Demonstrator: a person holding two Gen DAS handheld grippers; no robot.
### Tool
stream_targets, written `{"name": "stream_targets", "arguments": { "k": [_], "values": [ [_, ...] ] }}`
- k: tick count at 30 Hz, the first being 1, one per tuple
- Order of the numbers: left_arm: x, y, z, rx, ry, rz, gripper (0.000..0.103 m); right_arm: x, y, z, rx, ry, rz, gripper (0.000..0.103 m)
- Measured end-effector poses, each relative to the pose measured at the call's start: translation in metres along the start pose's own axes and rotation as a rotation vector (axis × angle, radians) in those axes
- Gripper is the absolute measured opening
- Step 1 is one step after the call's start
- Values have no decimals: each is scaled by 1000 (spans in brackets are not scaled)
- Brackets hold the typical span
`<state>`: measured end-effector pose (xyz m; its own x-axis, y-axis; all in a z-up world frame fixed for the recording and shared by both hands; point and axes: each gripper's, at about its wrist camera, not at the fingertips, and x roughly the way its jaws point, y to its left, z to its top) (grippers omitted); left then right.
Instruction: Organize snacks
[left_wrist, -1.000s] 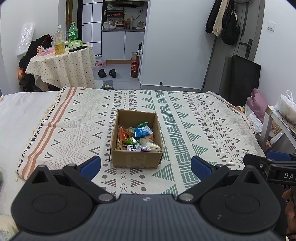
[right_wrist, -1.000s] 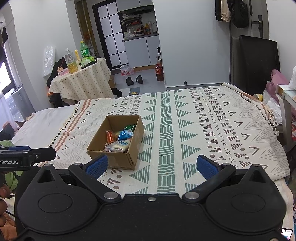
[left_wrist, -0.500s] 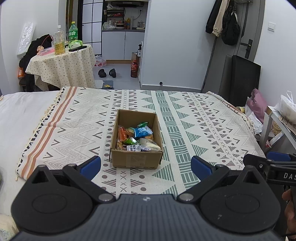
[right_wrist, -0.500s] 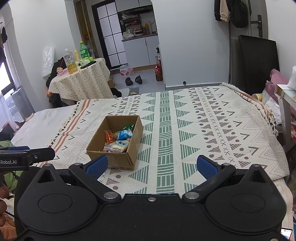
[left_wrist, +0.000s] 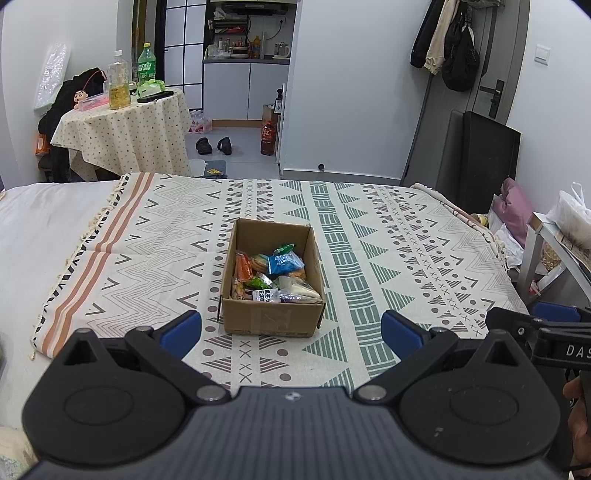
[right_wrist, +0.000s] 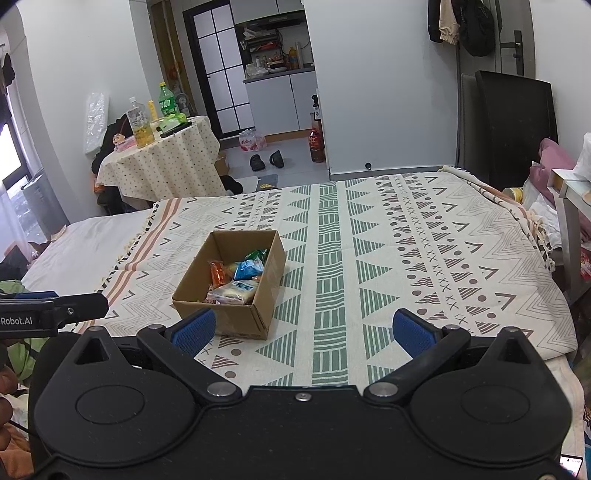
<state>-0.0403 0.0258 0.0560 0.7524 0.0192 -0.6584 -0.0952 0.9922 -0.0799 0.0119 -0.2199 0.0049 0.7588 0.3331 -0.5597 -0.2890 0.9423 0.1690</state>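
An open cardboard box (left_wrist: 271, 321) stands on the patterned blanket (left_wrist: 388, 258) on the bed. It holds several snack packets (left_wrist: 275, 275), among them blue, orange and green ones. The box also shows in the right wrist view (right_wrist: 242, 319), with the snack packets (right_wrist: 236, 277) inside. My left gripper (left_wrist: 291, 332) is open and empty, just short of the box's near wall. My right gripper (right_wrist: 303, 330) is open and empty, to the right of the box's near corner. Each gripper shows at the edge of the other's view.
A round table (left_wrist: 122, 129) with bottles stands beyond the bed at the left. A black chair (left_wrist: 480, 158) and a side table (left_wrist: 554, 240) with bags stand at the right. Shoes (left_wrist: 214, 144) lie on the floor beyond the bed's far edge.
Both grippers stay open and nearly still. The right wrist view has shifted slightly, so the box sits a touch lower and more to the left.
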Motion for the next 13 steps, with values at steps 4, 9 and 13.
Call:
{"name": "stream_targets", "arguments": {
  "k": [4,9,13],
  "values": [
    [-1,-1,2,-6,1,2,103,0,0,0,3,2,-1,103],
    [-1,-2,3,-3,2,2,103,0,0,0,2,3,-1,103],
    [-2,-2,3,-3,-2,-1,103,0,0,0,3,3,-1,103]
  ]
}}
